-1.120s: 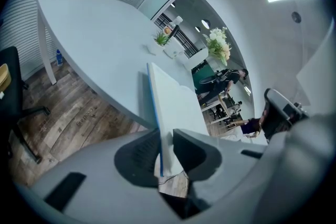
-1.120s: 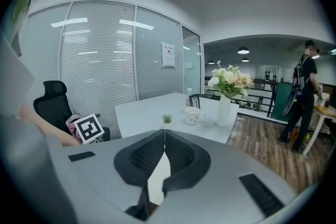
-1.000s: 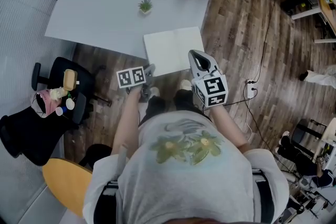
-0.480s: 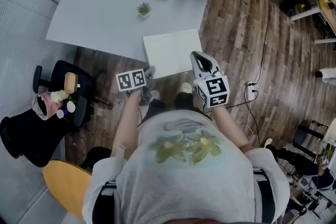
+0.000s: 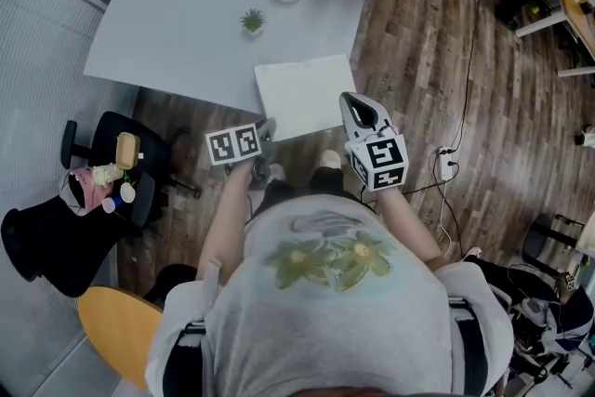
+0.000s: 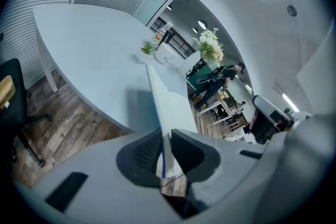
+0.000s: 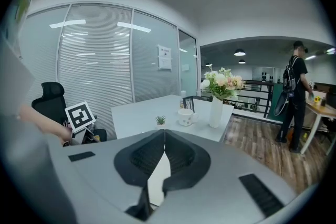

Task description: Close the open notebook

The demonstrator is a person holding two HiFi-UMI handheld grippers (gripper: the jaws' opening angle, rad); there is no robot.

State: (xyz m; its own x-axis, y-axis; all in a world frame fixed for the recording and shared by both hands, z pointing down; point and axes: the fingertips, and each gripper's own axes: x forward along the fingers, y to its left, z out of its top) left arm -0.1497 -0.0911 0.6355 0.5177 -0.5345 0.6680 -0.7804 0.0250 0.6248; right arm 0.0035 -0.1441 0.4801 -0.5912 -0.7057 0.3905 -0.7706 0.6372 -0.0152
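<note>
Head view, notebook: The white notebook (image 5: pixel 307 93) lies on the near edge of the grey surface (image 5: pixel 186 5). It is just in front of both tongs, and it looks mostly flat from up here.
Head view, tongs: The left tongs (image 5: pixel 265 133) are at the notebook's near left corner. The right tongs (image 5: pixel 351 102) are just beside its near right corner.
Left gripper view, grip: A thin white leaf with a blue edge stands up between the jaws. The jaws have just been closing and now pinch this leaf of the notebook.
Left gripper view, beyond the tongs: The rest of the notebook lies flat past the jaws, to their right.
Right gripper view, grip: The jaw tips are pressed together and hold nothing. The notebook shows as a white strip just past them.
Step now: I think the left side is being lifted to start the fold.
Next move: Swing the pinched leaf over toward the right tongs and lay it down flat. Don't let go until it is down.
</note>
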